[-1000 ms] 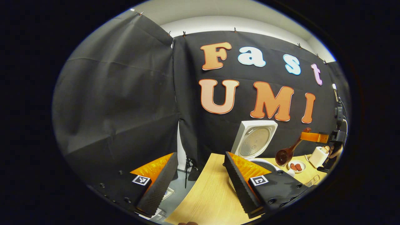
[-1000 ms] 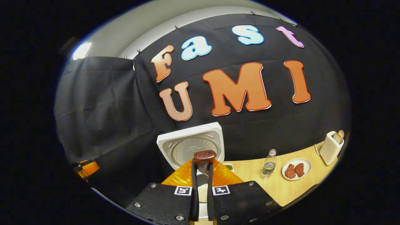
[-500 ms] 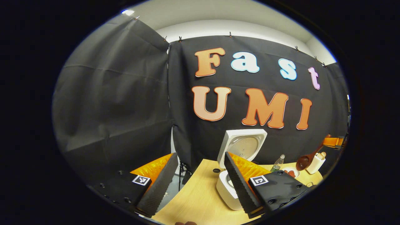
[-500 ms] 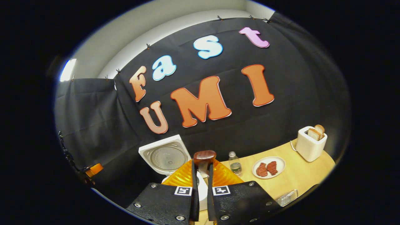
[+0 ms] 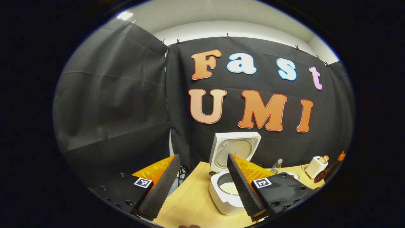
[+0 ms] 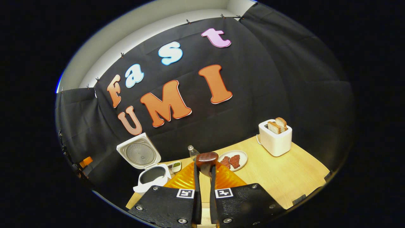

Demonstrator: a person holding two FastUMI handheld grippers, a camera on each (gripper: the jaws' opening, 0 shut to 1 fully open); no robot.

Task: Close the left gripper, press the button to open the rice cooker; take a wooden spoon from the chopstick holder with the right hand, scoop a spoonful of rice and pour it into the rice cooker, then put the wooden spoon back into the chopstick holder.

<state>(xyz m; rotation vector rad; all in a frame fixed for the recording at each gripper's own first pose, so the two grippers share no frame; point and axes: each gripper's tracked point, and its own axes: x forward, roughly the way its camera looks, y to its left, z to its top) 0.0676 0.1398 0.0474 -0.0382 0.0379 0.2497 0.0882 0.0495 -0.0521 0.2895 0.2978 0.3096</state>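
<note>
- Right gripper (image 6: 205, 177): its 2 fingers pinch the wooden spoon (image 6: 207, 160), whose end pokes up between them.
- Left gripper (image 5: 202, 186): fingers spread wide, holding nothing.
- Rice cooker (image 5: 225, 189): just ahead of the left gripper, lid up, rice inside.
- Toaster (image 6: 275, 136): farther off, ahead-right of the right gripper.

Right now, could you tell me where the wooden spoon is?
In the right gripper view the wooden spoon is clamped between the right gripper's fingers, held above the table, with the plate just beyond it.
</note>
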